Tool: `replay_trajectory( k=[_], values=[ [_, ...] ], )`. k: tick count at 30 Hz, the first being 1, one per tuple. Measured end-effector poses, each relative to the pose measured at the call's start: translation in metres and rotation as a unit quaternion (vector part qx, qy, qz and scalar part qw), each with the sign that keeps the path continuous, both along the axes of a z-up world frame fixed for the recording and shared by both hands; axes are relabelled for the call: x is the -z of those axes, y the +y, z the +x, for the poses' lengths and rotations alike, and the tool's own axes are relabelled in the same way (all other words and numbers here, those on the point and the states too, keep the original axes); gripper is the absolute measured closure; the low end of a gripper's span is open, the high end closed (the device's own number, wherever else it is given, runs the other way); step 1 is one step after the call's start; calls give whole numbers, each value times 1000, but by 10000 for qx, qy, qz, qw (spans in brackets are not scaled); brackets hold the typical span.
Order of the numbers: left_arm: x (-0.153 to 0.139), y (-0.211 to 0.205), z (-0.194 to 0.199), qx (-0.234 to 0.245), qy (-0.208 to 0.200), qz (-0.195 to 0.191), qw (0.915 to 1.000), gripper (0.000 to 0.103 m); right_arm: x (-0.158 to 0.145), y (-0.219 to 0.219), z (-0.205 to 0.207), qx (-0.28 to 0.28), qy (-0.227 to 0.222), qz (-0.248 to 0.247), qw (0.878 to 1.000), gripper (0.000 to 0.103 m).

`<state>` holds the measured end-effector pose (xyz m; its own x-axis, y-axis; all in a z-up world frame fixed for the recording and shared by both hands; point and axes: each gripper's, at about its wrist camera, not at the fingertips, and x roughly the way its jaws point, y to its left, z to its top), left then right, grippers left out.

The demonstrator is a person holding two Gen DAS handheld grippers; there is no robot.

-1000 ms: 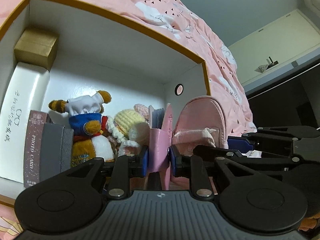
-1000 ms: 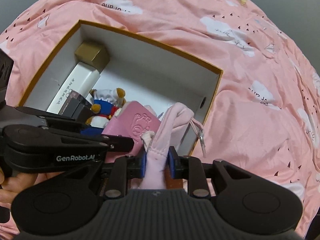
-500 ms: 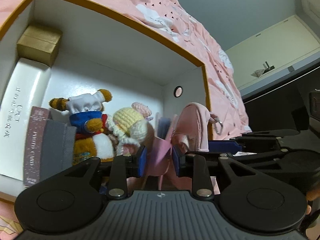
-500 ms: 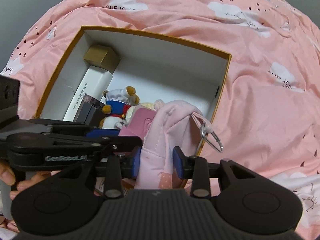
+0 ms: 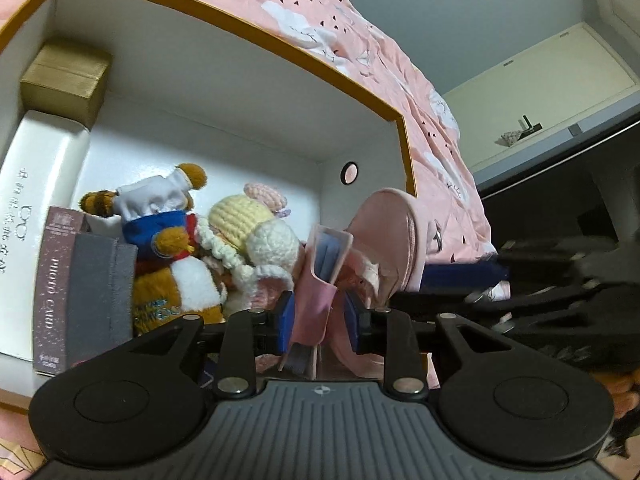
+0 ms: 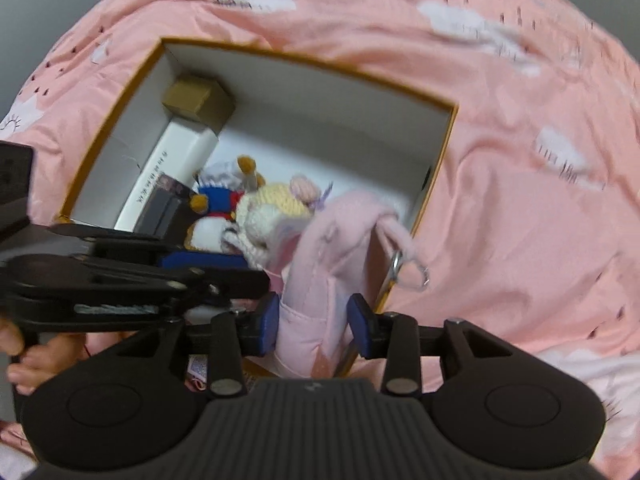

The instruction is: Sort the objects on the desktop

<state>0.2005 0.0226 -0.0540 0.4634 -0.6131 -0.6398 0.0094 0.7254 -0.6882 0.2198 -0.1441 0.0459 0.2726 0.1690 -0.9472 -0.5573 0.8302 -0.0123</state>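
Observation:
A white box with an orange rim [image 5: 224, 20] [image 6: 444, 148] lies on a pink bedcover. A pink card wallet [image 5: 320, 280] stands in the box between the fingers of my left gripper [image 5: 318, 316], whose jaws are apart and loose around it. A pink pouch [image 6: 336, 248] [image 5: 392, 240] with a metal clip [image 6: 400, 268] stands at the box's near right. My right gripper [image 6: 314, 324] has its jaws apart on either side of the pouch. My left gripper also shows in the right wrist view [image 6: 208, 260].
In the box are a bear plush in blue [image 5: 160, 240], a crocheted doll [image 5: 248, 232], a photo card box [image 5: 56, 280], a long white box [image 5: 36, 200] and a gold box [image 5: 64, 76]. The pink bedcover [image 6: 520, 200] surrounds the box.
Both grippers have opened. The left jaws spread off the wallet and the right jaws off the pouch. Both objects now stand lower in the box.

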Motion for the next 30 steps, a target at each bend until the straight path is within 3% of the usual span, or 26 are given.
replay_trajectory(
  k=[10, 18, 24, 30],
  values=[
    [-9, 13, -5, -185, -195, 73, 9996, 73, -3, 20, 8, -470, -707, -315, 9959, 62],
    [-11, 20, -4, -299, -183, 135, 9993, 73, 20, 26, 26, -209, -181, -227, 9994, 71],
    [-7, 23, -2, -346, -96, 169, 9992, 73, 43, 16, 34, 132, 147, -414, 9989, 72],
    [-11, 27, 0, -381, -128, 276, 9988, 73, 34, 16, 33, 15, 160, -414, 9990, 71]
  ],
)
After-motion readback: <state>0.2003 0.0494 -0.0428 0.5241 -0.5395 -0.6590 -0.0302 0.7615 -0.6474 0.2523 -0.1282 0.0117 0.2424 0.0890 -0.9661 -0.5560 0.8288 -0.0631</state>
